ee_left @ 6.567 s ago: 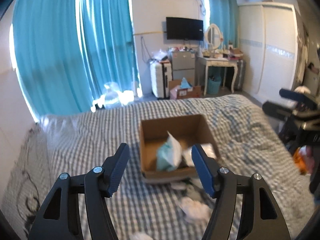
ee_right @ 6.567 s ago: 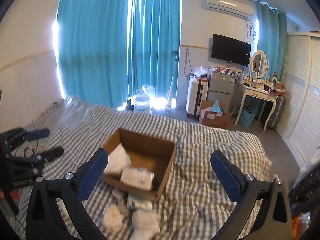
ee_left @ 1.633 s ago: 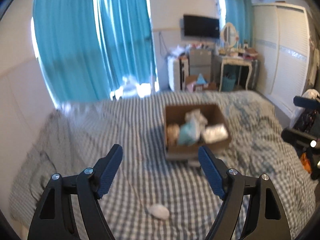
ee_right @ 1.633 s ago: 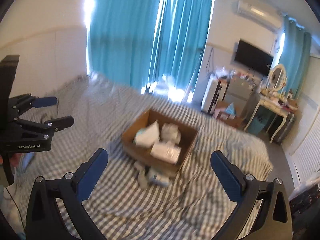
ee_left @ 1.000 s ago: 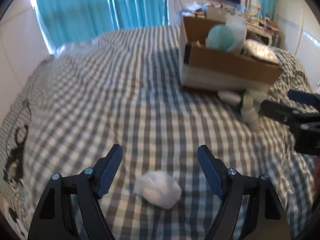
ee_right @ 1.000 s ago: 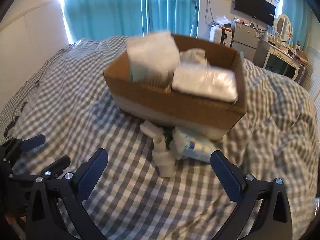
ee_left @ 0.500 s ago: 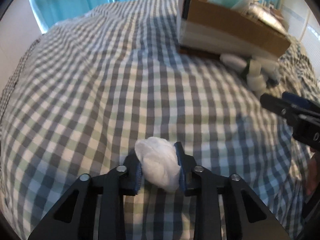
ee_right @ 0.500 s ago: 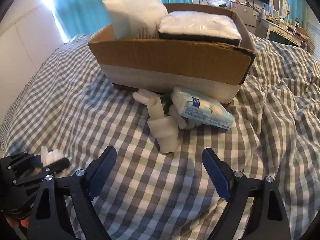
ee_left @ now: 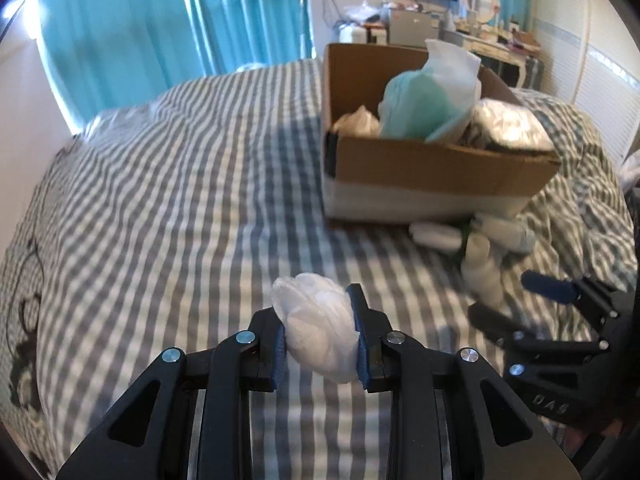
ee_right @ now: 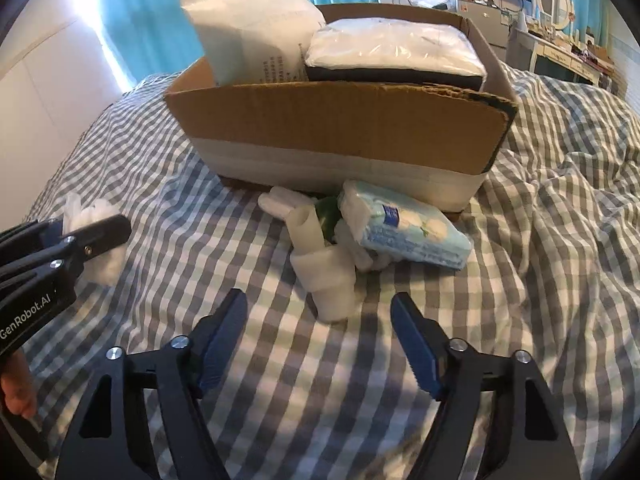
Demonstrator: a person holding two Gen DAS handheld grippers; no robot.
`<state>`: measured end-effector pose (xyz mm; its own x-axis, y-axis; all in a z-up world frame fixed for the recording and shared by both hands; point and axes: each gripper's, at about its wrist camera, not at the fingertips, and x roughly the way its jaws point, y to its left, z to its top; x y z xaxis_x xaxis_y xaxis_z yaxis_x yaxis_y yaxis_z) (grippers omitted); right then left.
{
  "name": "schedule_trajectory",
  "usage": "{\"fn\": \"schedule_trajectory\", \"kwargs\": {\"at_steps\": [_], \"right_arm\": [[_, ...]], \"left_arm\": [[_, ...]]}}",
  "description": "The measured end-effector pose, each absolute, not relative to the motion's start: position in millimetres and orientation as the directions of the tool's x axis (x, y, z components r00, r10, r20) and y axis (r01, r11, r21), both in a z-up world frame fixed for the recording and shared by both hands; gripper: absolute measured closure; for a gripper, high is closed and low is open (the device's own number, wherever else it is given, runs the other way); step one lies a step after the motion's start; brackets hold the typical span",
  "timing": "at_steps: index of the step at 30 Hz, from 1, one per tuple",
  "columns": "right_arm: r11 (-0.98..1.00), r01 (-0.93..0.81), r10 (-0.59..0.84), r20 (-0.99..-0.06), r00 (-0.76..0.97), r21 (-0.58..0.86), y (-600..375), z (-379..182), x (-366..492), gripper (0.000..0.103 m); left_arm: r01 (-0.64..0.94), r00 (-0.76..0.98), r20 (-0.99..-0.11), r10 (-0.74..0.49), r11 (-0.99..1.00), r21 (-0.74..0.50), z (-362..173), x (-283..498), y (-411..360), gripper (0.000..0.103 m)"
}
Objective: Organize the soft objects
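Observation:
My left gripper (ee_left: 318, 316) is shut on a white soft wad (ee_left: 316, 330) and holds it above the checked bedspread (ee_left: 180, 208); the wad also shows in the right wrist view (ee_right: 94, 216). A cardboard box (ee_left: 432, 176) holds a teal-and-white pack (ee_left: 428, 96) and a clear-wrapped white pack (ee_right: 394, 50). My right gripper (ee_right: 320, 320) is open, its fingers on either side of a white rolled bundle (ee_right: 326, 276) on the bed. A blue-and-white tissue pack (ee_right: 404, 230) and small white rolls (ee_right: 280, 202) lie against the box front.
Rumpled bedding (ee_right: 568, 200) rises to the right of the box. Teal curtains (ee_left: 172, 20) hang behind the bed. A dresser with clutter (ee_left: 492, 44) and a wardrobe (ee_left: 600, 68) stand at the far right.
My left gripper has lifted the white wad off the bed and tilted up toward the box. My right gripper has narrowed and come closer to the white rolled bundle.

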<state>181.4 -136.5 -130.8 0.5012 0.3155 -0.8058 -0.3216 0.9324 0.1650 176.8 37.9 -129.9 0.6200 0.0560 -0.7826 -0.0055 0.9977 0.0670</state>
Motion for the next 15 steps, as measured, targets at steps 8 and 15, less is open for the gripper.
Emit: {"fn": "schedule_trajectory", "kwargs": {"at_steps": [8, 15], "right_arm": [[0.946, -0.296, 0.271, -0.824, 0.498, 0.132, -123.3, -142.0, 196.7, 0.070], [0.940, -0.293, 0.306, -0.805, 0.509, 0.173, -142.5, -128.7, 172.1, 0.072]], "left_arm": [[0.007, 0.620, -0.784, 0.041, 0.998, 0.058, -144.2, 208.6, 43.1, 0.076], [0.010, 0.601, -0.798, 0.037, 0.998, 0.054, -154.5, 199.2, 42.6, 0.076]]}}
